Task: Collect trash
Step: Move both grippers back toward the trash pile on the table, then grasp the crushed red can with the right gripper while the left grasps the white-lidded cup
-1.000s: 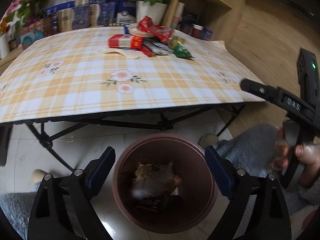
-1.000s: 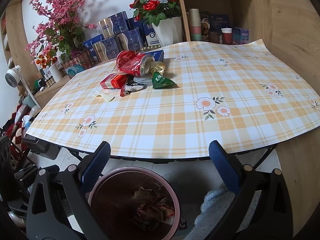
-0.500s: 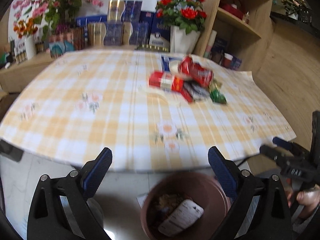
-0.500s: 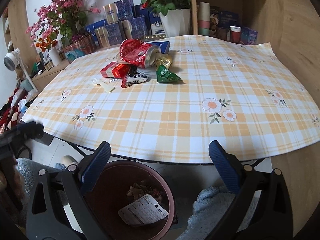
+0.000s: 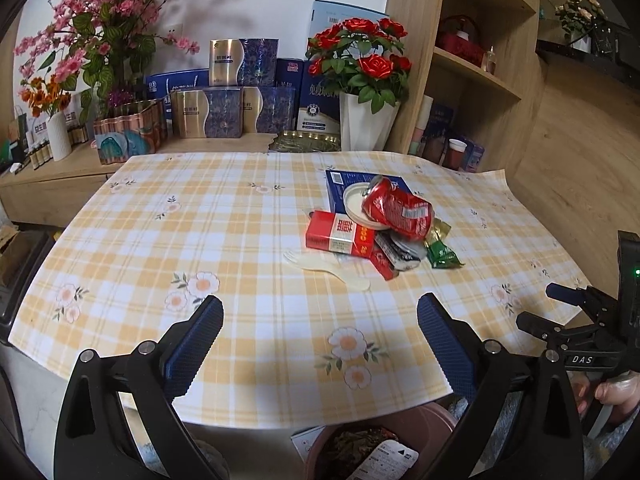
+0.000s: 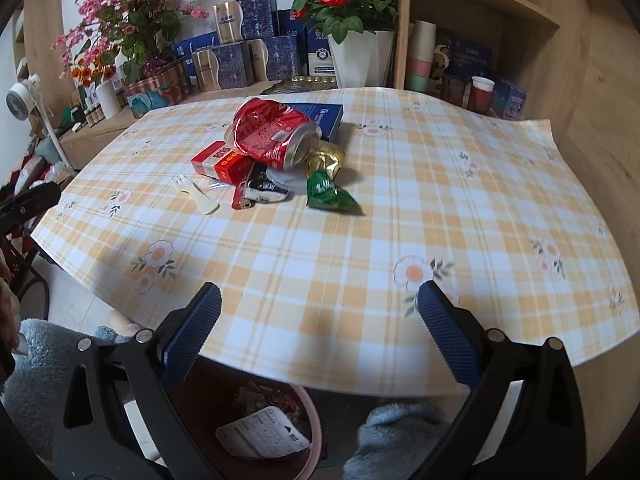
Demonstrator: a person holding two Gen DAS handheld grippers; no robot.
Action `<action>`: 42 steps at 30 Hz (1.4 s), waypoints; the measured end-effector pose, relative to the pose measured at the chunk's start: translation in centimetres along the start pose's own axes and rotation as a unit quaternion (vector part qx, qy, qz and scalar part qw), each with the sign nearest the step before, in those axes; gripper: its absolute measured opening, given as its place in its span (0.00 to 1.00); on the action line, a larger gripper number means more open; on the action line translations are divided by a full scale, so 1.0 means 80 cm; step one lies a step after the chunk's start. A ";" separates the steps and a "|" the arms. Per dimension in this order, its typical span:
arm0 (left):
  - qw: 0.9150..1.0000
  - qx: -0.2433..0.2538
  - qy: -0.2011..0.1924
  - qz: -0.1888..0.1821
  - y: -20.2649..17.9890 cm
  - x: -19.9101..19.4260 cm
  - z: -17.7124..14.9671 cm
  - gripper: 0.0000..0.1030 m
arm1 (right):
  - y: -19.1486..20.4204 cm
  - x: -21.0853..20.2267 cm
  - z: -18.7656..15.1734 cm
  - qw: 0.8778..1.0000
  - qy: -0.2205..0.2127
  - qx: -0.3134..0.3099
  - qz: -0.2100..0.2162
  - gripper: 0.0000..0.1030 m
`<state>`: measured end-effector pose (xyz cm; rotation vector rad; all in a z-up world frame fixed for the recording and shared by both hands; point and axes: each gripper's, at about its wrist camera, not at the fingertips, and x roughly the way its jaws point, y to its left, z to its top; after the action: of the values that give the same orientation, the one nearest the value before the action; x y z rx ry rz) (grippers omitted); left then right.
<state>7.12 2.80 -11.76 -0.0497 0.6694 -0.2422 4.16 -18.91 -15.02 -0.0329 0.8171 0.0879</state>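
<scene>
Gaping wide with nothing between their blue pads, the left gripper (image 5: 320, 344) and right gripper (image 6: 319, 334) both hang over the near edge of the checked tablecloth (image 5: 224, 236). Left jaws have just been opening, empty. Trash pile beyond them on the cloth: crushed red can (image 6: 272, 138) atop a red carton (image 6: 218, 164), green wrapper (image 6: 328, 196) beside it. Brown bin (image 6: 308, 432) under the cloth's edge holds a white label

Red roses in a white vase (image 5: 366, 122) stand behind the checked tablecloth (image 5: 224, 220).
</scene>
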 end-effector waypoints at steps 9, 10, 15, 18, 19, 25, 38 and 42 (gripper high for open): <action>1.000 -0.003 0.005 -0.005 0.012 0.029 0.019 0.92 | 0.014 0.026 0.040 0.999 0.008 -0.050 0.000 0.94; 1.000 -0.003 0.006 -0.005 0.013 0.035 0.022 0.92 | 0.015 0.028 0.043 0.999 0.009 -0.053 -0.001 0.94; 1.000 -0.005 0.010 -0.009 0.019 0.058 0.031 0.92 | 0.021 0.047 0.069 0.997 0.009 -0.073 -0.001 0.94; 1.000 -0.009 0.014 -0.011 0.022 0.071 0.034 0.92 | 0.024 0.059 0.082 0.996 0.010 -0.084 -0.001 0.94; 1.000 -0.011 0.014 -0.012 0.023 0.074 0.034 0.92 | 0.025 0.063 0.087 0.996 0.009 -0.090 -0.001 0.94; 0.999 -0.020 0.022 -0.016 0.030 0.091 0.033 0.92 | 0.027 0.080 0.111 0.994 0.006 -0.110 0.009 0.94; 0.998 -0.048 0.033 -0.020 0.051 0.111 0.026 0.92 | 0.079 0.134 0.162 0.983 0.007 -0.184 0.018 0.94; 0.998 -0.055 0.037 -0.022 0.055 0.115 0.023 0.92 | 0.104 0.168 0.164 0.970 0.028 -0.242 -0.008 0.94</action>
<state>16.15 4.86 -16.46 -0.1623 0.7559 -0.2510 22.11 -8.91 -15.84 -0.5052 0.8357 0.2711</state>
